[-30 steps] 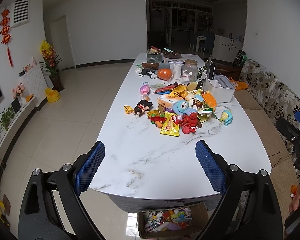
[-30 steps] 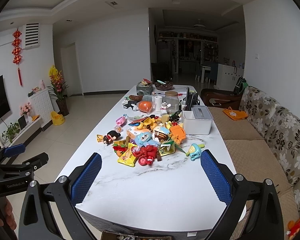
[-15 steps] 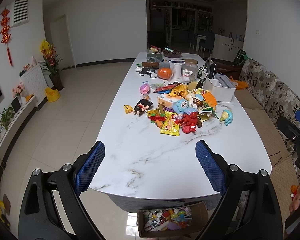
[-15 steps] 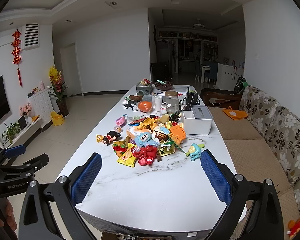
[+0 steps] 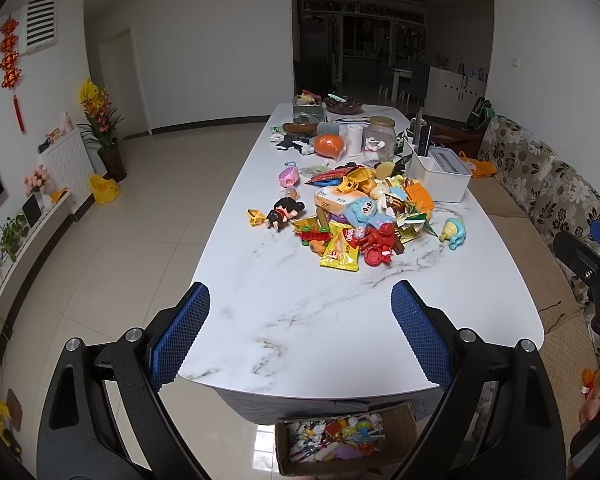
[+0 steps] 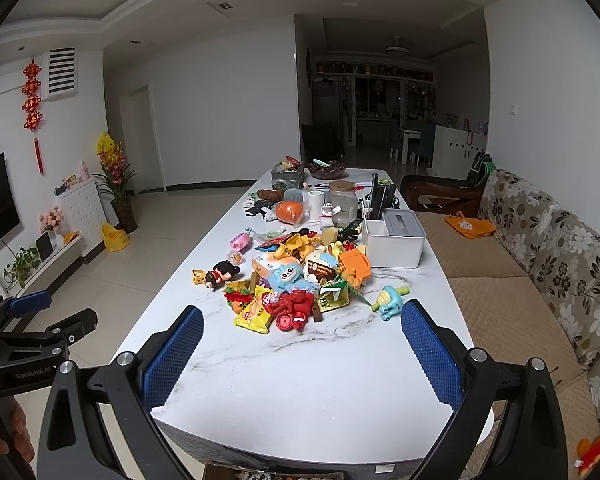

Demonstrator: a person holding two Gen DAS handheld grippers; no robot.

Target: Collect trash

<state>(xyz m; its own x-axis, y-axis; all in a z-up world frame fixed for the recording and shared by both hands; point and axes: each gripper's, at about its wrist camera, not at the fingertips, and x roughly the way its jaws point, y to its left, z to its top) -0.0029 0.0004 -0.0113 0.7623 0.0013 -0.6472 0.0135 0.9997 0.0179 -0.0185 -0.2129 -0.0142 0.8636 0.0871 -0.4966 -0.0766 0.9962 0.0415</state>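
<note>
A heap of toys and wrappers (image 5: 364, 216) (image 6: 300, 280) lies mid-way along the white marble table (image 5: 340, 320) (image 6: 320, 380). A yellow snack wrapper (image 5: 340, 254) (image 6: 254, 314) sits at the heap's near edge, beside a red toy (image 5: 378, 240) (image 6: 292, 308). My left gripper (image 5: 300, 332) hangs open above the table's near end, nothing between its blue pads. My right gripper (image 6: 300, 360) is likewise open and empty, short of the heap. A cardboard box (image 5: 344, 440) with small colourful items stands on the floor under the table's near edge.
A white storage box (image 5: 440, 176) (image 6: 396, 236), a glass jar (image 5: 380, 136) and an orange ball (image 5: 329, 145) stand further back. A floral sofa (image 6: 540, 248) runs along the right. Tiled floor (image 5: 120, 220) opens to the left. A hand (image 5: 598, 408) holds the other gripper.
Both views have shifted only slightly; the heap sits marginally lower in the left wrist view. Nothing on the table has moved and both grippers remain open.
</note>
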